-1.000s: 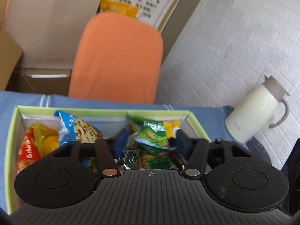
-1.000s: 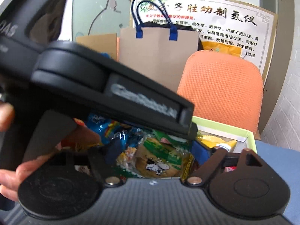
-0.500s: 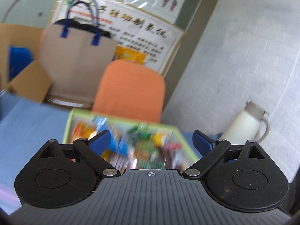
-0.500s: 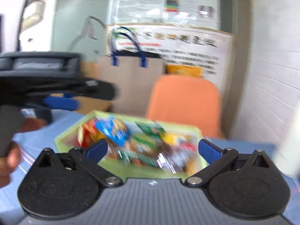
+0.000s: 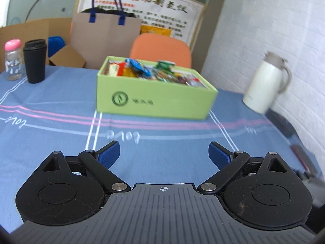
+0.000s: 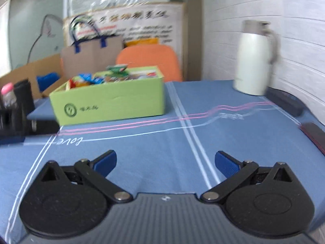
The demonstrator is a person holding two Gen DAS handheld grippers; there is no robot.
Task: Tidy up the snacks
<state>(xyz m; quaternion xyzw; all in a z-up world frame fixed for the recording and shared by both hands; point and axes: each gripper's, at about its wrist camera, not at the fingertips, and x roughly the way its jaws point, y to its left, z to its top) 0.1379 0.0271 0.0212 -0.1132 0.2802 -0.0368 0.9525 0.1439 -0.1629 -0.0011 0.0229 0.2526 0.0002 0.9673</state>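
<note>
The snack packets [image 5: 142, 71] lie heaped in the green box [image 5: 154, 99] on the tabletop [image 5: 61, 138], well ahead. The left gripper [image 5: 164, 154] and right gripper [image 6: 165, 162] both stand released, empty. The packets look light, crinkly and crushable; a pinch at a sealed edge seems best.

Blue-clothed table [image 5: 61, 142]: snack box [image 5: 154, 99], jug [image 5: 264, 85].

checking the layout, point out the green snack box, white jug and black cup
green snack box [image 5: 154, 99], left wrist view, front wall
white jug [image 5: 262, 85], left wrist view, body
black cup [image 5: 35, 65], left wrist view, side
</note>
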